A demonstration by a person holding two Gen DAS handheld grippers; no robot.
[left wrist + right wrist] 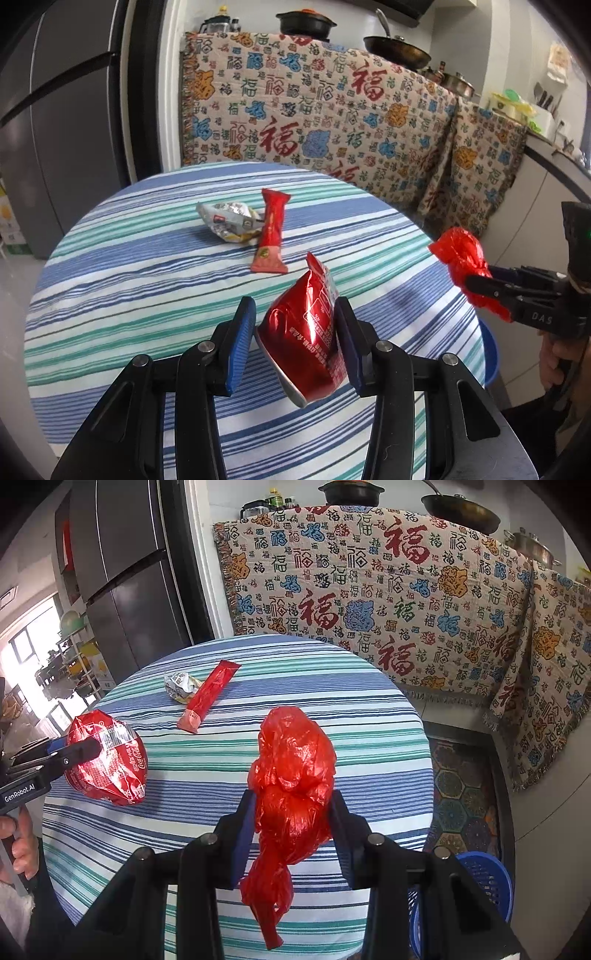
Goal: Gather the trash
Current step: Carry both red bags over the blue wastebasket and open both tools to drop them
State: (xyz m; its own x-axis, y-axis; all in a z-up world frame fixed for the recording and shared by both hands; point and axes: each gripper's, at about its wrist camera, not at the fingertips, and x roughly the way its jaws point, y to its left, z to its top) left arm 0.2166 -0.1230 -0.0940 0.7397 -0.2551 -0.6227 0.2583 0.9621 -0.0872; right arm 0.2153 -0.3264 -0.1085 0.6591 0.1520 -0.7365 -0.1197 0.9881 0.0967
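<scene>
Both hands are loaded, so the step in hand looks like the carry: two pieces of trash are lifted clear of the round counter (110,280) with its blue, green and white striped cloth, and neither has yet been dropped. The left claw (295,343) is clenched on a crumpled, shiny red foil drink-label wrapper (306,332), its blue ribbed pads pressed against either side. The right claw (291,830) is clenched on a bunched, translucent red plastic bag (291,775), whose loose tail hangs down below the pads. The likely destination is the blue plastic basket (484,871) with slotted walls, on the floor just beyond the counter's edge on the right side. The next move, I judge, calls for swinging each claw out past that rim and letting go over the basket, the right one first since it is nearer. The left claw must cross the counter, and the two claws could crowd each other above a fairly small opening. Two pieces remain on the counter's far half: a long, flat red snack sachet (271,232) and a crumpled silver and yellow foil wrapper (231,221), touching each other and well apart from both claws. The near half of the counter is bare, leaving room to move, while the patterned blanket (332,110) draped behind closes off the far side.
</scene>
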